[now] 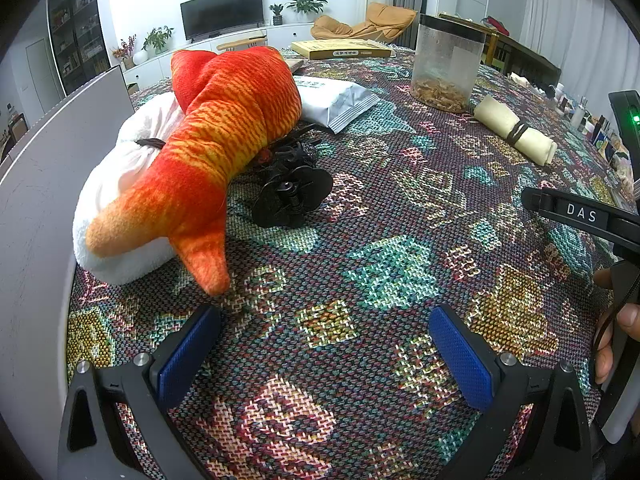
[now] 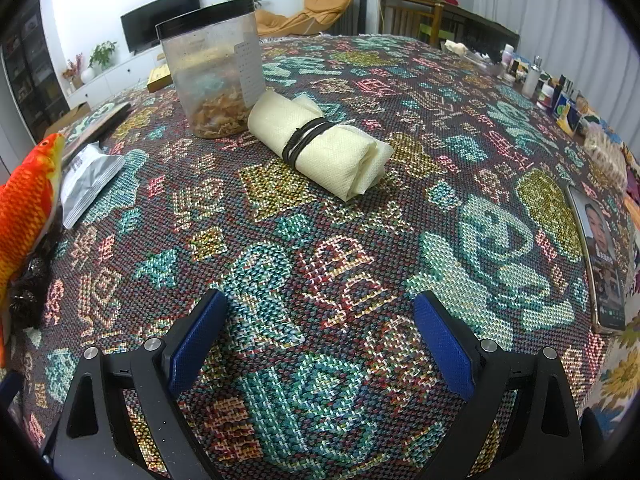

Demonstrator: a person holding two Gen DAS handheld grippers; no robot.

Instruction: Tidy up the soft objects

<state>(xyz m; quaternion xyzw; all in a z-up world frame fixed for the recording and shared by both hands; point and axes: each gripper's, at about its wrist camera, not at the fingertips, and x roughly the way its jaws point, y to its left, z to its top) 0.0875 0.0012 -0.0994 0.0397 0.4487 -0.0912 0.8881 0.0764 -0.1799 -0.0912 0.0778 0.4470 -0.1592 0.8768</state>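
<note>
Both grippers hang wide apart, holding nothing. The rolled cream cloth (image 2: 320, 148) lies diagonally ahead of the right gripper (image 2: 320, 344); the left gripper (image 1: 324, 354) sits nearer the plush fish (image 1: 216, 144).

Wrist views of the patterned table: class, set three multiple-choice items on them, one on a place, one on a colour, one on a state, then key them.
1. The plush fish lies on:
A. a white towel bundle
B. the yellow book
C. the jar lid

2. The band around the cream cloth roll is:
A. red
B. black
C. white

3. The left gripper and right gripper are:
A. both shut
B. both open
C. holding cloth

Key: 1 A, the bundle shows under its body; 2 B, dark loops circle the middle; 3 B, bare tablecloth shows between the pads.
</note>
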